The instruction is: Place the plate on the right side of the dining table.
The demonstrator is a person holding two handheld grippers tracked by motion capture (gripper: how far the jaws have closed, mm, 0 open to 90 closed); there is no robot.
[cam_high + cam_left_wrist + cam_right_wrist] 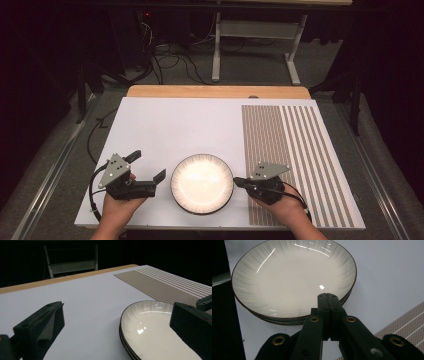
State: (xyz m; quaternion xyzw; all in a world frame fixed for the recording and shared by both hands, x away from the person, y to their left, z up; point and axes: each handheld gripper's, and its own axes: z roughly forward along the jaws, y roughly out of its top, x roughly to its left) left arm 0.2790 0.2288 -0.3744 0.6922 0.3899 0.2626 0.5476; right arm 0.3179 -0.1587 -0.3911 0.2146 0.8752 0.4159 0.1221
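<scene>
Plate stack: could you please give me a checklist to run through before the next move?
1. Left gripper open, beside the plate stack and not touching it: ok.
2. Right gripper open to take the rim: not ok, the jaws are shut with nothing between them.
3. Right gripper's tip touching the top plate's rim: cannot tell.
4. Stack flat on the white table, rims aligned: ok.
5. Stack clear of the striped mat: ok.

Beyond the wooden far edge of the white worktop (175,125), a grey carpeted floor (250,70) carries tangled black cables (165,57) and a pale metal table frame (255,37) in darkness.
</scene>
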